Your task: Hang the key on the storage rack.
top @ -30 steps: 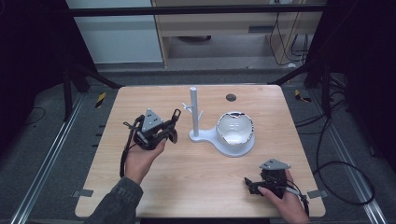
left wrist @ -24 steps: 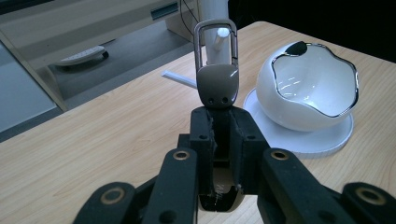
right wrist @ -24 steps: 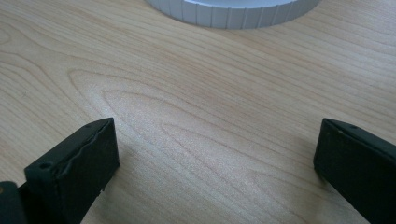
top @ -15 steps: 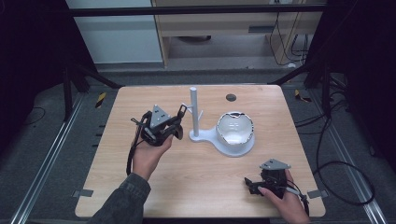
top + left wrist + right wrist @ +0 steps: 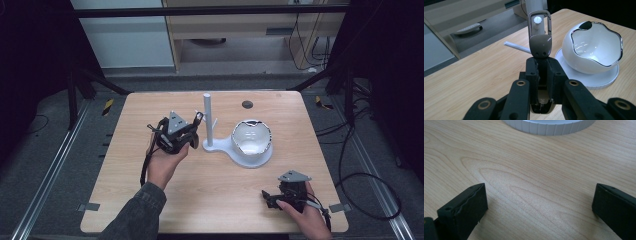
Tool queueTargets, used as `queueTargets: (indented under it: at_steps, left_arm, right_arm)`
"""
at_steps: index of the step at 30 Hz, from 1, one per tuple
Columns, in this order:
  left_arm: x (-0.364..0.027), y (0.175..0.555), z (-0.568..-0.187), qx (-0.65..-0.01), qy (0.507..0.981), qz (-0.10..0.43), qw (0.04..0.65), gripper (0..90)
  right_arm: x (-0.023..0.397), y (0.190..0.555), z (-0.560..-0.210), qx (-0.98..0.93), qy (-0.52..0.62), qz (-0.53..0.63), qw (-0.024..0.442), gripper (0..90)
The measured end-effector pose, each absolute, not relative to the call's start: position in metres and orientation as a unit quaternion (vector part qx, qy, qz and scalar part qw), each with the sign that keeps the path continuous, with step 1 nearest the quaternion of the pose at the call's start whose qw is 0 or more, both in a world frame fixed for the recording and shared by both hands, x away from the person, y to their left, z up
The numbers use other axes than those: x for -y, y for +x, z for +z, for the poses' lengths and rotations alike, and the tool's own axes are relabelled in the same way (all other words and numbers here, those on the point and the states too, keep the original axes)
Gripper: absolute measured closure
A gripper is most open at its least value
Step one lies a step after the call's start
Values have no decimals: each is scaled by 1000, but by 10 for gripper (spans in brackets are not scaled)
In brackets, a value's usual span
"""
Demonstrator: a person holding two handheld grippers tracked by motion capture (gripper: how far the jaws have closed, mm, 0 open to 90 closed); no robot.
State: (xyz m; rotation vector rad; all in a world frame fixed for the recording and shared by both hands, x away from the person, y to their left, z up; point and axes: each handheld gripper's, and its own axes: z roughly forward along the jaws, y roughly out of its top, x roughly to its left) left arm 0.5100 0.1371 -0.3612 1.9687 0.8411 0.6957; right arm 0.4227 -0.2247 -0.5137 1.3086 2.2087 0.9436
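Observation:
My left gripper (image 5: 192, 131) is shut on a brown metal clip (image 5: 199, 119) with an open loop at its far end. It holds the clip close to the left side of a white stand's upright post (image 5: 207, 117). In the left gripper view the clip (image 5: 539, 45) sticks up from the closed jaws, and a small white peg (image 5: 537, 20) of the stand shows through its loop. A white bowl (image 5: 252, 137) with a shiny rim sits on the stand's round base. My right gripper (image 5: 270, 197) rests open on the table near the front right, with bare wood between its jaws (image 5: 539, 200).
The wooden table (image 5: 215, 200) has a small dark round spot (image 5: 247, 104) near its far edge. The ribbed edge of the stand's base (image 5: 549, 126) lies just ahead of the right gripper. Dark frame bars and cables surround the table.
My left gripper has carried the clip to the right, up to the stand's post. The right gripper has stayed in place.

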Motion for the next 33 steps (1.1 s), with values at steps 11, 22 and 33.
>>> queueTargets:
  at_steps: [11,22,33]
  left_arm:
    - [-127,517,-369,-342,787,281,431,799]
    - [-120,524,-380,-352,780,281,434,798]
    - [-117,525,-384,-356,776,284,438,798]
  right_arm:
    - [225,423,-514,-791,468,338,202,4]
    - [225,423,-514,-792,467,337,203,4]
    - [225,423,-514,-792,466,337,203,4]
